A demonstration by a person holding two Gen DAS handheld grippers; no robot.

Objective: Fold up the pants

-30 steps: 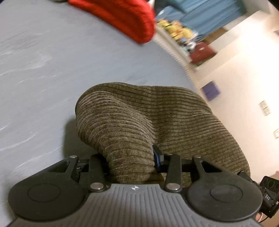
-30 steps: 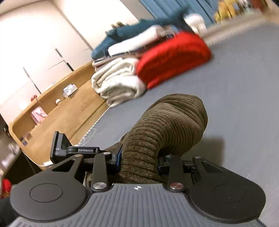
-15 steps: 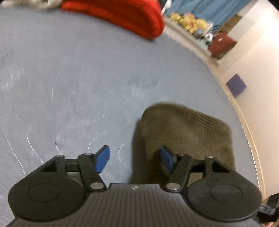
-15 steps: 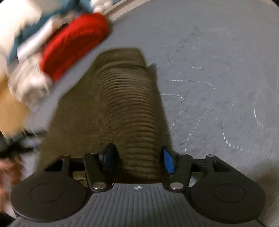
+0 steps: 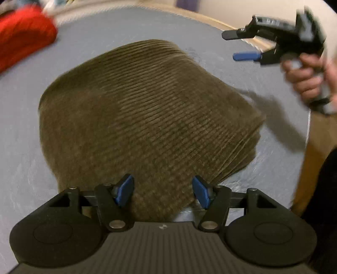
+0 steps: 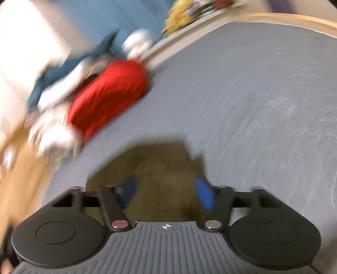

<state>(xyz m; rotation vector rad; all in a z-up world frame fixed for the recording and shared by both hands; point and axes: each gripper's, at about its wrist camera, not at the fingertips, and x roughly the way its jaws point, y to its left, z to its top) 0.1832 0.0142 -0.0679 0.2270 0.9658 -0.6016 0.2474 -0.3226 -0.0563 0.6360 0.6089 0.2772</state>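
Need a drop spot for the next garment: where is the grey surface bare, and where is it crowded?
Bare: grey surface right of the olive pants, out to the wooden rim. Crowded: red folded garment and blurred clothes pile on the left.

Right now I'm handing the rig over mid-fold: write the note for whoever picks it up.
Left gripper: open, jaws just opened, nothing clamped, hovering at the pants' near edge.
Right gripper: open, jaws just opened, empty, off to the side of the pile.
Pants: olive corduroy, lying in a folded stack on the grey table, released.
Red folded garment sits at the far edge.
Left: check the fold; tidy if uneven.
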